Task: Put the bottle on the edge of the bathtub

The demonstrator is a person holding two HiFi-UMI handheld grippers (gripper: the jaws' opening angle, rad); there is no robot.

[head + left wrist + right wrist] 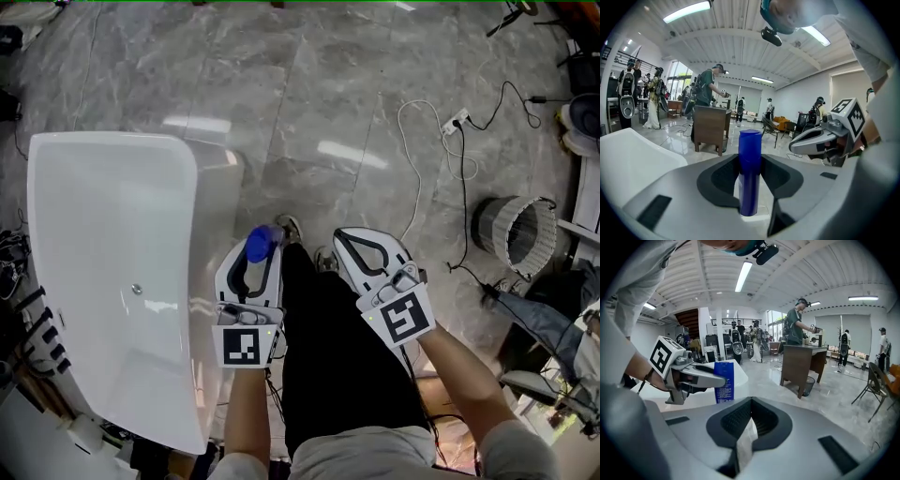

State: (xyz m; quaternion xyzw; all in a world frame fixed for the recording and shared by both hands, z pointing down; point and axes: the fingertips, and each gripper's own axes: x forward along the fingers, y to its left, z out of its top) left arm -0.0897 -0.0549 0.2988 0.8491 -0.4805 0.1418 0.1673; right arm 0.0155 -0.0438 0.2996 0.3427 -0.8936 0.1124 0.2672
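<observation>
While we keep the bottle (749, 173) clamped between the jaws of the left gripper (254, 261), it stands upright, with its long axis vertical and its cap uppermost. In the head view we therefore look almost straight down on the blue cap. The jaws are spread only as wide as the bottle's body and grip it low down, leaving the upper half free above them.

The bathtub (190, 225) is our landmark. The bottle hangs just outside its long rim, over the floor (309, 112) and not over the basin, about halfway along that rim. We see a narrow strip of floor between the rim and the gripper, so we judge the two to be apart. We cannot tell how high the bottle's base sits against the rim.

Our right gripper (750, 401) is farther from the bathtub, beyond the left gripper and our legs. Its jaws are drawn together and it carries nothing.

We judge that the coming move turns on this: the rim lies sideways from the bottle, on the left gripper's outer side, and the left gripper is the nearer one. We expect a short carry toward the bathtub and then a descent, with the axis kept vertical. The rim looks narrow and rounded, so the base could slip if it lands off-centre
</observation>
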